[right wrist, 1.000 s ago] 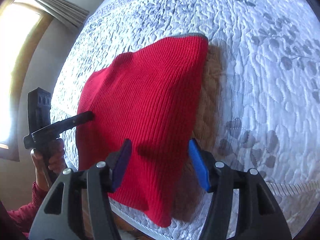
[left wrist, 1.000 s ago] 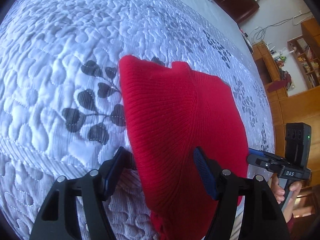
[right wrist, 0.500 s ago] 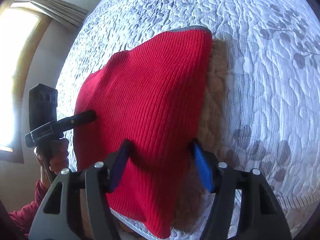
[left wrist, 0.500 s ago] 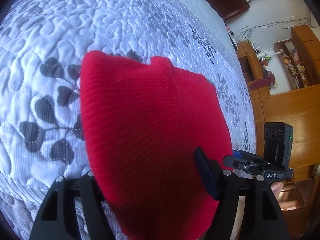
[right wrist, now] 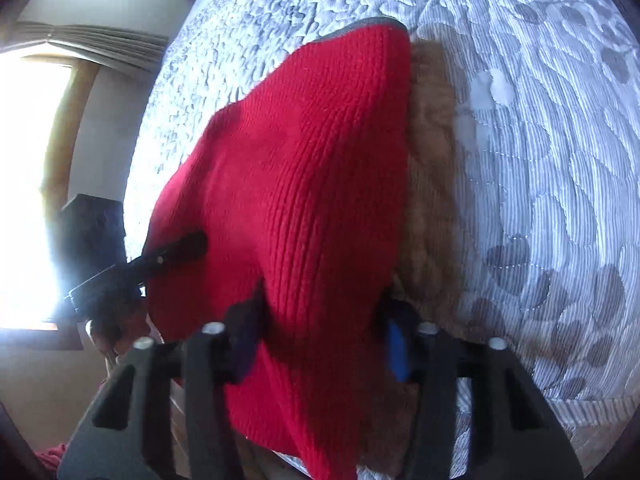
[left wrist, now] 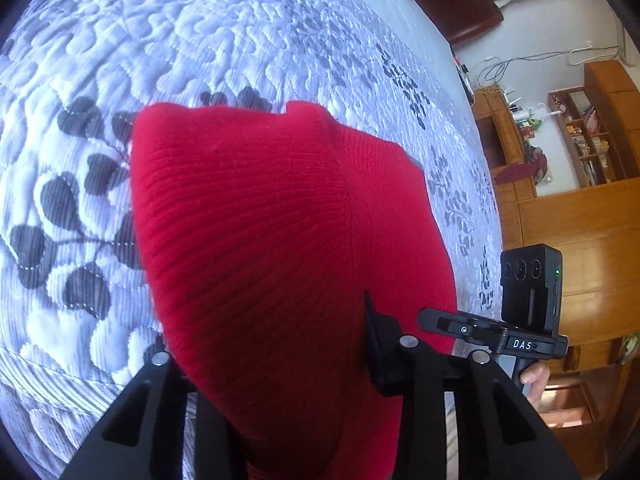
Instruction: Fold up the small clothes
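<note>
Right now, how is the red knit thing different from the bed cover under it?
The red knit is bright red; the bed cover is white with grey leaves. The red knit has straight ribs; the bed cover has puffy stitched swirls. The red knit is small and lies on top; the bed cover spreads far past it. Both are soft cloth.

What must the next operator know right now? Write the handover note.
Left gripper: jaws have just been closing on the near edge of the red knit garment; cloth bunched between them.
Right gripper: likewise, pinching the same near edge further along.
Garment lies on the quilted bedspread; tan cloth shows beside it.
Done: both grips taken.
Left: probably lift the near edge and fold it over.
</note>
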A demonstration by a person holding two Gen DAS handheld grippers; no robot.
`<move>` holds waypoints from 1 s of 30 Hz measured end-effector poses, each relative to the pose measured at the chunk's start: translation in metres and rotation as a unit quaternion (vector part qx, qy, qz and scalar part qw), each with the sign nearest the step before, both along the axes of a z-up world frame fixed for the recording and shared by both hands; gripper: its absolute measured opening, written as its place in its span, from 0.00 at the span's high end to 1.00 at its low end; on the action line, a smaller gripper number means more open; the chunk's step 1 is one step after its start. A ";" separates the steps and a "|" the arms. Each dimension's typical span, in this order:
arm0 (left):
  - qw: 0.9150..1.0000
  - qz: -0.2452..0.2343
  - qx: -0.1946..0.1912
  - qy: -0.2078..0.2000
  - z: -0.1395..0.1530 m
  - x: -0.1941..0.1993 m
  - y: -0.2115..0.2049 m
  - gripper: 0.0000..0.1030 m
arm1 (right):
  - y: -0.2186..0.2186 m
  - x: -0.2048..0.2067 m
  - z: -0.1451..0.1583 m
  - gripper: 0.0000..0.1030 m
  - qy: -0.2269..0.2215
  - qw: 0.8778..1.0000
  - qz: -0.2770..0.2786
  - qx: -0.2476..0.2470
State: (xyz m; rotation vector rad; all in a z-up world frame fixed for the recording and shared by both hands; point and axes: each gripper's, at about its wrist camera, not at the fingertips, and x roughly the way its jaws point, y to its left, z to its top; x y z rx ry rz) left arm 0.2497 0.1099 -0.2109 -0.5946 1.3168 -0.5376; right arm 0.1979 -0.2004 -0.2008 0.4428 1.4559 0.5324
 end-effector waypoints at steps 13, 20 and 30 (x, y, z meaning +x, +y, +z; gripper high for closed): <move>0.999 -0.014 0.011 -0.047 0.042 -0.020 -0.040 0.68 | -0.025 -0.021 0.045 0.65 -0.053 0.999 0.010 0.009; 0.996 -0.042 -0.002 -0.084 0.078 -0.017 -0.100 0.68 | -0.068 -0.024 0.087 0.65 -0.092 0.996 0.003 -0.008; 0.991 -0.070 -0.002 -0.115 0.102 0.042 -0.218 0.68 | -0.171 0.028 0.134 0.65 -0.134 0.989 -0.020 -0.057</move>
